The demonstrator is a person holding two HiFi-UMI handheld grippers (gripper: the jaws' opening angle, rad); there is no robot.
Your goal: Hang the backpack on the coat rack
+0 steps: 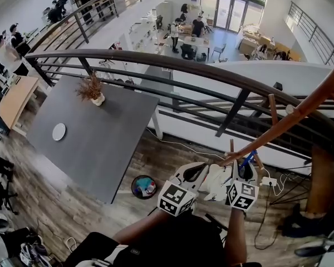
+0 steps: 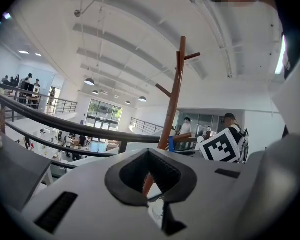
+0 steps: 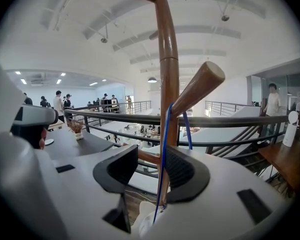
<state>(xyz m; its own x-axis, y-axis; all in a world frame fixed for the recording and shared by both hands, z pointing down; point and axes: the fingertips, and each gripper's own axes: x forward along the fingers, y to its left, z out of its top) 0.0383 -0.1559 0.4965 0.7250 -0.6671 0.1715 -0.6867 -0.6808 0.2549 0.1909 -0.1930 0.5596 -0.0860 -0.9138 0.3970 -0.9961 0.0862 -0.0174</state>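
Note:
The brown wooden coat rack point(image 1: 289, 115) leans across the head view from the upper right. Its pole point(image 3: 167, 59) stands right in front of my right gripper point(image 3: 151, 171). The backpack's thin blue strap point(image 3: 164, 159) is looped over a slanting peg point(image 3: 200, 84) and runs down between the open right jaws, which do not press on it. The white backpack point(image 1: 214, 182) hangs between my two grippers, just below the jaws point(image 3: 142, 216). My left gripper point(image 2: 149, 181) points at the pole point(image 2: 172, 94), with white fabric point(image 2: 157, 214) under its jaws. Whether it grips anything is unclear.
A dark metal railing point(image 1: 156, 60) runs just beyond the rack, with a lower hall and people past it. A grey table point(image 1: 100, 132) on the left holds a dried plant in a vase point(image 1: 93, 90) and a white disc point(image 1: 59, 131). A round bin point(image 1: 143, 186) and cables lie on the wooden floor.

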